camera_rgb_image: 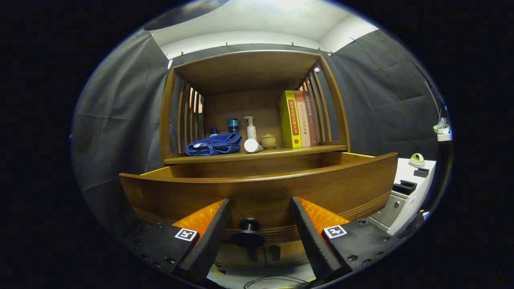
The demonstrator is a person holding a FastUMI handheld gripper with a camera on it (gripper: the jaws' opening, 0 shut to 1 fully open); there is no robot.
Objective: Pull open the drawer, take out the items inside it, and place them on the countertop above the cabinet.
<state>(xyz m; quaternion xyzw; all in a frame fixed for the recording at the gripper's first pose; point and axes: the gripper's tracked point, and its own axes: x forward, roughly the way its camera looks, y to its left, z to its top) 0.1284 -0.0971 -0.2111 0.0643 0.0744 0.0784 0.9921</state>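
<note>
Tool (261, 208) fingers spread, knob (249, 236) between; drawer (261, 188) open.

three books stand on the shelf, each with chinese characters down the spine. the yellow book (290, 119) carries red-banded lettering and a small number at the top, too small to read. the tan book (302, 119) and the brown book (311, 118) bear lettering that is blurred. each finger mount (186, 234) carries a square black-and-white marker, no words.
</note>
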